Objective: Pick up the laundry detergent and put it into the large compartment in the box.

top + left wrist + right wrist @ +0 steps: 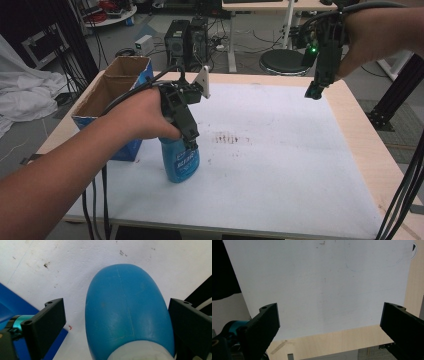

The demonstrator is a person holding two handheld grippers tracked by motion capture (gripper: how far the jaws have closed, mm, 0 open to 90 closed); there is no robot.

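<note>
A blue plastic bottle with a printed label stands upright on the white mat, left of centre. My left gripper comes down over its top, open. In the left gripper view the bottle's rounded blue body sits between the two black jaws of the left gripper; there is a gap on the left side, and the right jaw is close to it. My right gripper hangs high over the mat's far right corner, open and holding nothing. The right gripper looks down on bare mat and the wooden table edge.
An open cardboard box with blue sides stands at the table's left edge, just behind the bottle. A dark smudge marks the mat's middle. Computer towers and a round stool stand on the floor beyond the table.
</note>
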